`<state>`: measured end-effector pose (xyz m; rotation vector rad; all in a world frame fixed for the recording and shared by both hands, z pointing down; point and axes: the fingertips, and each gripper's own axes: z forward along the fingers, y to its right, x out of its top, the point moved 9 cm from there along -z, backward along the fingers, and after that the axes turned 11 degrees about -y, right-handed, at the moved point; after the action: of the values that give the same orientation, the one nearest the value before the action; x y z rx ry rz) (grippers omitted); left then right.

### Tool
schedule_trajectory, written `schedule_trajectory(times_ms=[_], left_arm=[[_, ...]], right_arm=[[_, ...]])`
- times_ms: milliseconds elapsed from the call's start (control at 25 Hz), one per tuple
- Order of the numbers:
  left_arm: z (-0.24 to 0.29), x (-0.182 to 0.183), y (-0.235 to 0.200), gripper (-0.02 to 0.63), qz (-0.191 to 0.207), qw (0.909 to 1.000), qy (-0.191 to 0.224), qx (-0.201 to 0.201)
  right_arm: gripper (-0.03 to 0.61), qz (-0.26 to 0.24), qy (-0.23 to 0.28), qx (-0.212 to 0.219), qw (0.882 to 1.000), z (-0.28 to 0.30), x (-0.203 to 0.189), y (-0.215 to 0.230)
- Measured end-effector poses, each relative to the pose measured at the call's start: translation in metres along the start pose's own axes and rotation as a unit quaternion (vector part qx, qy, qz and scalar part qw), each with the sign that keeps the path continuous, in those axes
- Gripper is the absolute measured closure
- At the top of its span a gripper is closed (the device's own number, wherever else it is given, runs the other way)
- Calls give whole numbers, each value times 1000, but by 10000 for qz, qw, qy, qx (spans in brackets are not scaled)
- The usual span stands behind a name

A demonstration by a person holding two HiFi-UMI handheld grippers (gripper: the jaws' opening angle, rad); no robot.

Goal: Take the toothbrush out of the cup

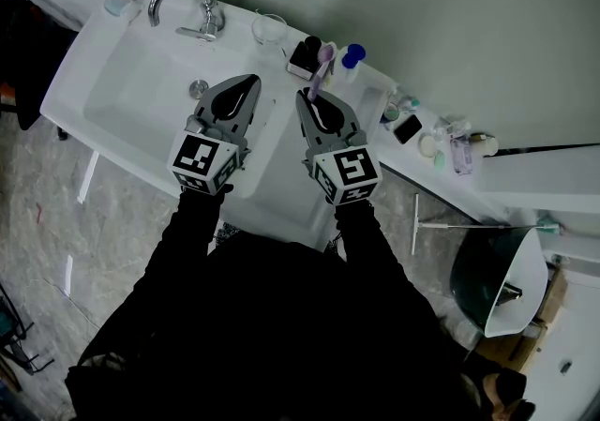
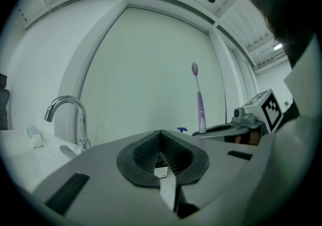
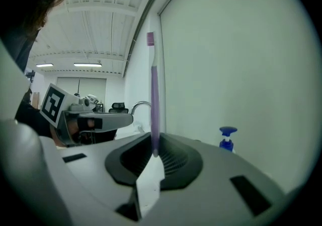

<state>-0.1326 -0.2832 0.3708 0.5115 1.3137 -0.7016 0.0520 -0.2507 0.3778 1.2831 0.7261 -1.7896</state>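
Right gripper (image 3: pixel 151 153) is clamped low on the purple toothbrush (image 3: pixel 154 94), which stands upright with its head at 12 o'clock. Left gripper (image 2: pixel 161 145) is closed and empty at its 9 o'clock. The grip seems close to the handle end, so the brush could pivot, slip and drop into the sink (image 1: pixel 141 82).

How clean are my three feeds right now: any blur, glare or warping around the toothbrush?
Head view: sharp and evenly lit, corners darkened, the sink edges bowed by the wide lens. Left gripper view: heavy fisheye, black rim, a mosaic patch at top, the left gripper soft up close. Right gripper view: same fisheye; the toothbrush stands crisp against the pale wall, no glare.
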Motion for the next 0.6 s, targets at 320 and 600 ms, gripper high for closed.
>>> schedule_trajectory(times_ms=[320,600], left_arm=[[1,-7,-1,606,-29,9999,-96,47],[1,-14,-1,606,-177,9998,-130,2]], right_arm=[[539,-51,-7,-36,10000,-1,0,0],[540,-55,21,-44,10000,-2,2,0]])
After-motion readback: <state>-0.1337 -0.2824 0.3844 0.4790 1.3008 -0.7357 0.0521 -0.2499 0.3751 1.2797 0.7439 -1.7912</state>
